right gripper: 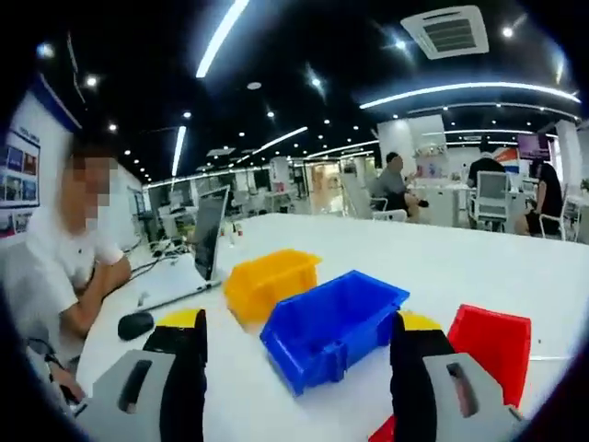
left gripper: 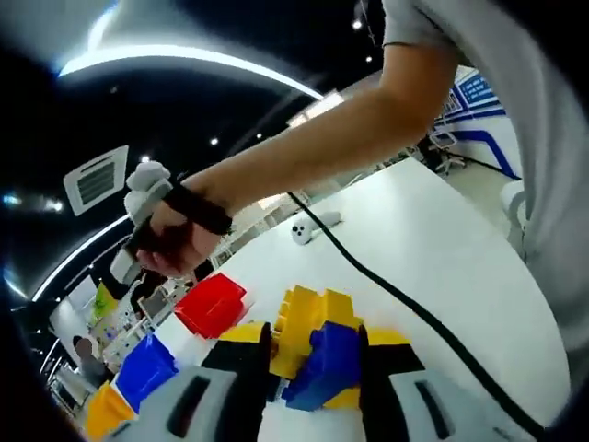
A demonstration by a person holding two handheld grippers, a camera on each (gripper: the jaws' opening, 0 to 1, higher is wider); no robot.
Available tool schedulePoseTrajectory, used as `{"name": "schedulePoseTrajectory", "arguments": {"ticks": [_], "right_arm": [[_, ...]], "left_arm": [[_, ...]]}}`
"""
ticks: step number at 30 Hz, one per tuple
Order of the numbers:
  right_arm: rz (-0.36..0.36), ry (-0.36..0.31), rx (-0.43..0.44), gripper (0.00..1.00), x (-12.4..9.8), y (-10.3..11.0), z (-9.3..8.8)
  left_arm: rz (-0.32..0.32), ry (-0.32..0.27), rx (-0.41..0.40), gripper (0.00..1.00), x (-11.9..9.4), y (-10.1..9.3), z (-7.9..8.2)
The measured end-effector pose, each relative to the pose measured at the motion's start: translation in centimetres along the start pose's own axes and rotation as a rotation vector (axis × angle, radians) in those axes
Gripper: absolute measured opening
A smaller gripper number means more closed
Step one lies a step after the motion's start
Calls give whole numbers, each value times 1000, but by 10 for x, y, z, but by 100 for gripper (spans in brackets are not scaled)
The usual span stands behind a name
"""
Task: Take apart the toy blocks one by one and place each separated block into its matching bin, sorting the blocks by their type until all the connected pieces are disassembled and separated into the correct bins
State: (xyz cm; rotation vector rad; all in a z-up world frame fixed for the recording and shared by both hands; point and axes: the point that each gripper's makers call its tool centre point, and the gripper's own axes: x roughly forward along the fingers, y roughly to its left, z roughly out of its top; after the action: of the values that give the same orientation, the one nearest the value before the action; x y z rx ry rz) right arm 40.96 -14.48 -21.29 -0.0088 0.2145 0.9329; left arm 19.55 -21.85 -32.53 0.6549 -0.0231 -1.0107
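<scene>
A cluster of joined yellow and blue toy blocks [left gripper: 317, 354] sits between the jaws of my left gripper [left gripper: 311, 336], which is shut on it just above the white table. Beyond it stand a red bin [left gripper: 212, 304], a blue bin [left gripper: 147, 368] and a yellow bin [left gripper: 106, 410]. In the right gripper view, my right gripper [right gripper: 299, 322] is wide open and holds nothing. It hovers over the table facing the blue bin [right gripper: 331, 327], with the yellow bin [right gripper: 271, 281] behind it and the red bin [right gripper: 492, 341] to the right. All three bins look empty.
A person's arm [left gripper: 368, 129] reaches across the left gripper view, its hand [left gripper: 175, 235] clasping a grey handle. A black cable [left gripper: 396, 295] trails over the table [left gripper: 433, 230]. A laptop [right gripper: 207, 235], a mouse [right gripper: 136, 324] and a seated person [right gripper: 64, 267] are on the left.
</scene>
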Motion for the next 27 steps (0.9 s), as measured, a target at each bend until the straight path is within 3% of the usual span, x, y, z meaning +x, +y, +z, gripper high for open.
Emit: {"name": "schedulePoseTrajectory", "arguments": {"ticks": [4,8,10,12,14,16,18,20,21,22,24,26,27], "right_arm": [[4,-72,-34,76,-36,11,12],[-7,-112,-48,76,-70,19,13],[-8,-128,-45,76,-83,22,10],[-12,-143,-43,76,-96,24,6],[-16,-141,-45,75,-103,24,1],[-28,-137,-34,75,-114,25,-5],[-30,-151,-21,75,-124,27,-6],[-34,-174,-5,75,-135,29,-6],[-40,-179,-10,75,-139,25,-5],[-46,-184,-15,75,-143,21,-4],[-52,-188,-27,75,-147,18,-4],[-53,-186,-43,72,-149,18,-5],[-52,-181,-47,70,-149,18,-7]], "left_arm": [[-17,0,0,39,-2,0,-1],[-50,-14,-121,40,-8,-4,-2],[-58,-14,-138,43,-9,-4,-2],[-66,-25,-143,56,-11,-4,1],[-54,-33,-147,77,-10,-1,4],[-74,-46,-184,87,-10,-2,10],[-91,-94,-301,91,-16,3,22],[-102,-157,-452,91,-24,13,36],[-113,-227,-640,90,-36,31,53],[-118,-246,-725,86,-43,43,58],[-113,-190,-704,75,-44,51,44],[-104,-111,-628,70,-40,53,24],[-103,-95,-628,69,-39,57,21]]}}
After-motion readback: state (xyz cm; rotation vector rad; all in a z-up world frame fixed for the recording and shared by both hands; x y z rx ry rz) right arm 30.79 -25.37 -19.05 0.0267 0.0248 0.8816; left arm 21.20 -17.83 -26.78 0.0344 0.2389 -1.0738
